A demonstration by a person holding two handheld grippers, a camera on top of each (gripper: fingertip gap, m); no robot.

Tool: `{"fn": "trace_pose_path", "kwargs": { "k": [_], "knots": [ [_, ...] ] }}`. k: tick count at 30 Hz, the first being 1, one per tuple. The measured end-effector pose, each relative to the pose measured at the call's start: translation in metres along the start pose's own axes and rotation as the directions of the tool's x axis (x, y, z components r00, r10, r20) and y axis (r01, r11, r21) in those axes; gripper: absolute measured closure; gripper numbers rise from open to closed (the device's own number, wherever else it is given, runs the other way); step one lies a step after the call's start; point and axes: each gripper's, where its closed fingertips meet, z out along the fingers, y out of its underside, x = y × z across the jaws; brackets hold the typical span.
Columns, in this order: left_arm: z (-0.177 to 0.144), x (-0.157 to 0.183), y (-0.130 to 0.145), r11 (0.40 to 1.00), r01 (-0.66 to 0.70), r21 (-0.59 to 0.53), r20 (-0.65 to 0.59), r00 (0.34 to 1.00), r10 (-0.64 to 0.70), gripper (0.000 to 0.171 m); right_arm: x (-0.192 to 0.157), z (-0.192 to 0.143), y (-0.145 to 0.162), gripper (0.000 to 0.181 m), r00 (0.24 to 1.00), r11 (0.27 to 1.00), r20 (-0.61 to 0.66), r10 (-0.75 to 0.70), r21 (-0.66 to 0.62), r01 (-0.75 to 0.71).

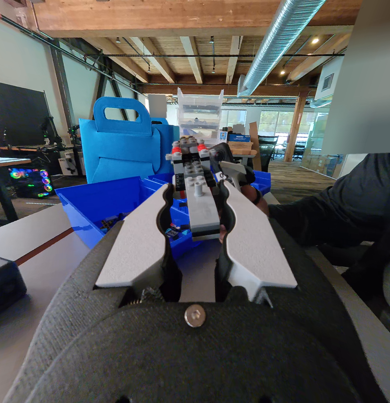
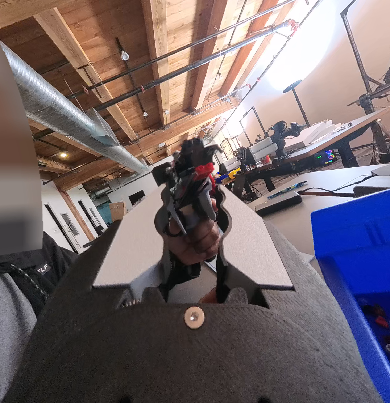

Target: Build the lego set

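Note:
A long grey, black and red lego model (image 1: 194,172) sticks out forward from my left gripper (image 1: 195,187), which is shut on its sides near the fingertips. The model's near end hangs between the fingers. My right gripper (image 1: 230,172) shows just right of the model, with a hand on its handle. In the right wrist view, my right gripper (image 2: 190,194) is open. The blurred model (image 2: 194,172) and the left gripper's grey fingers (image 2: 207,202) sit just past its tips. A hand (image 2: 194,242) is below them. I cannot tell whether the right fingers touch the model.
A blue bin (image 1: 98,202) with loose pieces stands under the model and shows at right in the other view (image 2: 353,250). Behind it are a blue felt bag (image 1: 124,148) and clear stacked drawers (image 1: 199,117). A black box (image 1: 6,281) lies left, a dark sleeve (image 1: 331,207) right. My two grippers' fingertips are within a few centimetres of each other.

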Motion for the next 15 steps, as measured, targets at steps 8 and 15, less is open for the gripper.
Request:
{"fn": "trace_pose_path", "kwargs": {
  "k": [8, 15],
  "knots": [
    [0.0, -0.007, 0.004, 0.991, -0.122, -0.056, 0.085, 0.988, 0.127, 0.129, 0.004, 0.003, 0.01, 0.141, 1.0, 0.999, -0.024, 0.003, -0.048, -0.004],
    [0.002, -0.013, 0.013, 0.98, -0.166, -0.107, 0.13, 0.975, 0.18, 0.129, 0.007, 0.006, 0.019, 0.142, 0.994, 0.99, -0.096, -0.055, -0.137, 0.042]
  ]
}}
